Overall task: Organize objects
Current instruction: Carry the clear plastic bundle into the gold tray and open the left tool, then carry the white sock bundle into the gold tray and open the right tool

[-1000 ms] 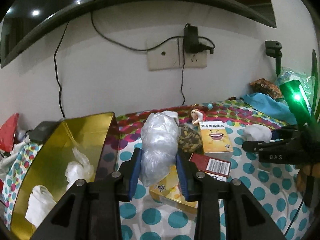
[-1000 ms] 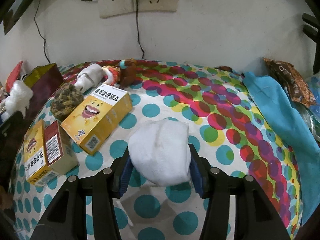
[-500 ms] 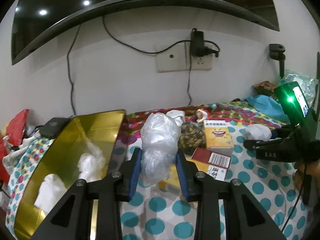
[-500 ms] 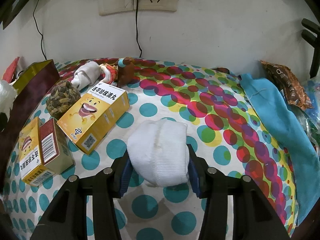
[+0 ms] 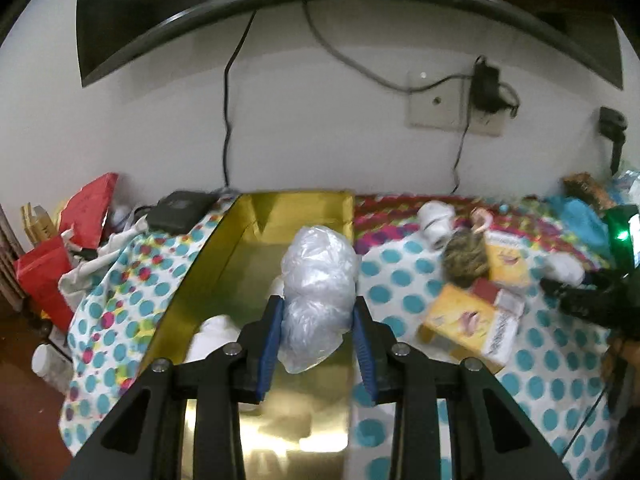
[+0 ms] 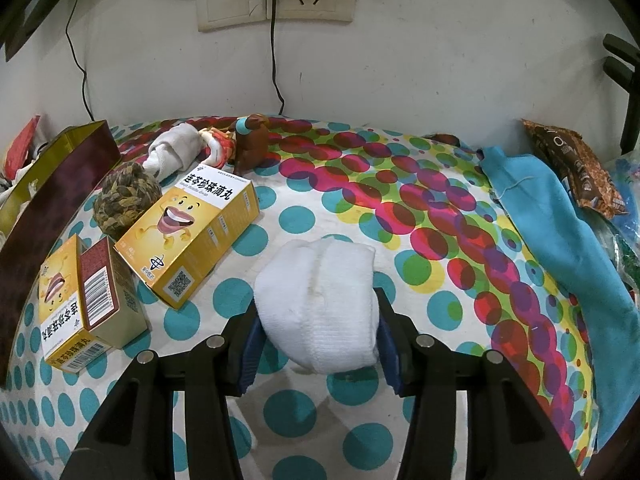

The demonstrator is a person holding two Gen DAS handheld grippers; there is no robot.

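Left tool (image 5: pixel 318 336): clenched on a crumpled clear plastic bag (image 5: pixel 318 292), blue pads pressed into both its flanks; bag held above the open gold-lined box (image 5: pixel 280 400).

Gold-lined box: long, open-topped, dark maroon outside; white wads (image 5: pixel 214 334) lie inside near its left wall.

Right tool (image 6: pixel 318 344): grasping a folded white sock (image 6: pixel 320 304), pads against both its sides; the sock's far end rests on the tabletop (image 6: pixel 360 220), which is covered by a polka-dot cloth.

Left of the sock: two yellow medicine boxes, the nearer (image 6: pixel 76 308) with a barcode end, the farther (image 6: pixel 192 232) with a laughing cartoon face, lying just beside each other.

Behind the boxes: a brown woven ball (image 6: pixel 126 204) touching the farther box; beyond it a rolled white cloth (image 6: pixel 174 152) and a small brown figurine (image 6: pixel 252 144).

Right edge: a blue cloth (image 6: pixel 560 240); a brown snack packet (image 6: pixel 576 164) near the wall.

Far: wall sockets (image 6: pixel 276 4) with plugged-in cables.
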